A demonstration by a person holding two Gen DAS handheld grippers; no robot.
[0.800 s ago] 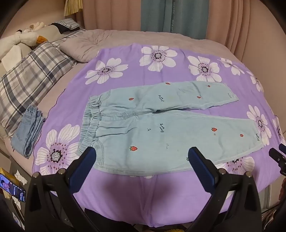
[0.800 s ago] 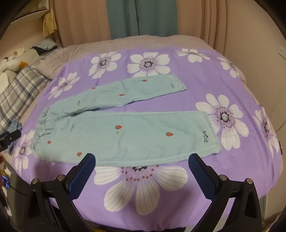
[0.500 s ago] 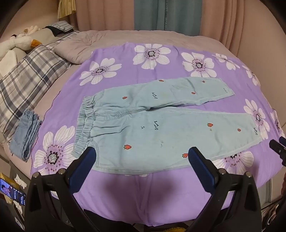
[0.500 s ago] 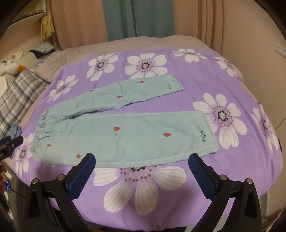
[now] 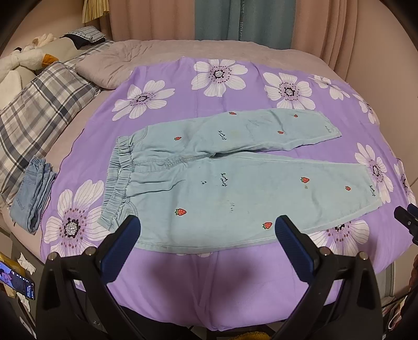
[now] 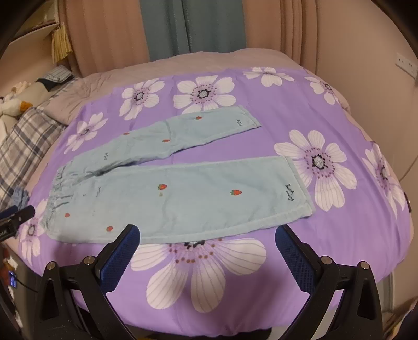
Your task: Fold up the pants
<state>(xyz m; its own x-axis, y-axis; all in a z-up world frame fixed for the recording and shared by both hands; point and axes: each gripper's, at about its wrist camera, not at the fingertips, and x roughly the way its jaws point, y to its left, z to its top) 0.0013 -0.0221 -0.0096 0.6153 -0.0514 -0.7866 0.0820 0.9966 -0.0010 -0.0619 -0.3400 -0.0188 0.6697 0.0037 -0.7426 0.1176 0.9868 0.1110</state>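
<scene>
Light blue pants (image 5: pixel 222 183) with small red strawberries lie flat on a purple flowered bedspread (image 5: pixel 224 277), elastic waistband to the left, both legs spread apart toward the right. My left gripper (image 5: pixel 206 227) hovers open over the near hem of the seat, nothing between its blue pads. In the right wrist view the same pants (image 6: pixel 183 193) stretch across the bed, and my right gripper (image 6: pixel 206 235) stands open just short of the near leg's edge. The right gripper's tip (image 5: pixel 407 219) shows at the far right of the left wrist view.
Folded jeans (image 5: pixel 34 193) lie at the bed's left edge beside a plaid pillow (image 5: pixel 39 115) and a plush toy (image 5: pixel 23 57). A grey cushion (image 5: pixel 112 65) sits at the back left. Curtains (image 5: pixel 245 18) hang behind. A lit phone (image 5: pixel 15 277) rests low left.
Both grippers have drifted forward over the bed, so the pants sit slightly lower and closer in each view. Nothing on the bed has moved.
</scene>
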